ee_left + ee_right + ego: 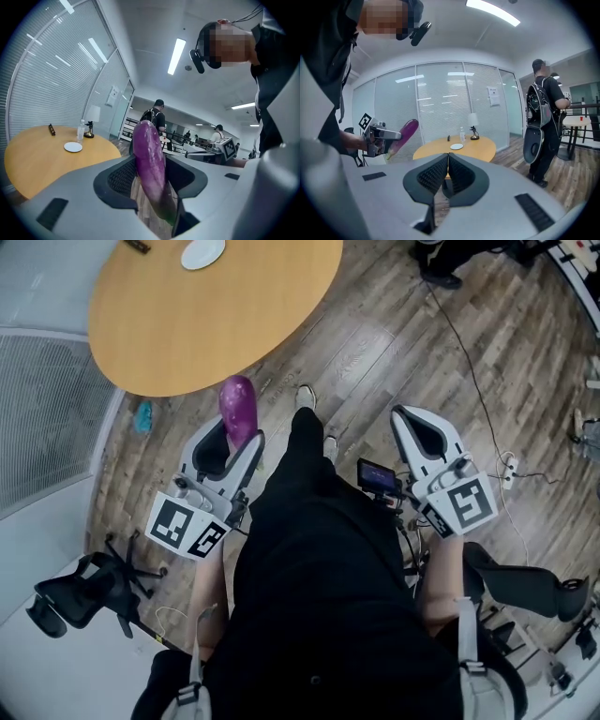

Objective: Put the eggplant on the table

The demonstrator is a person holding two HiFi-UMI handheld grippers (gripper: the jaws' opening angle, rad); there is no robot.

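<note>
Two handheld grippers hang above a wood floor (375, 343), near a round wooden table (216, 324). The left gripper (236, 437) grips a purple eggplant (238, 407), which juts forward beside the table's edge, not on it. The right gripper (411, 418), well apart, is clenched on nothing.

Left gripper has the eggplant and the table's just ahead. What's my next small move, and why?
Probably carry the left gripper forward until the eggplant is over bare wood of the table, short of the white plate. The jaws grip the eggplant, which appears to hang over the floor just off the table's near edge, so releasing now would likely drop it.
</note>
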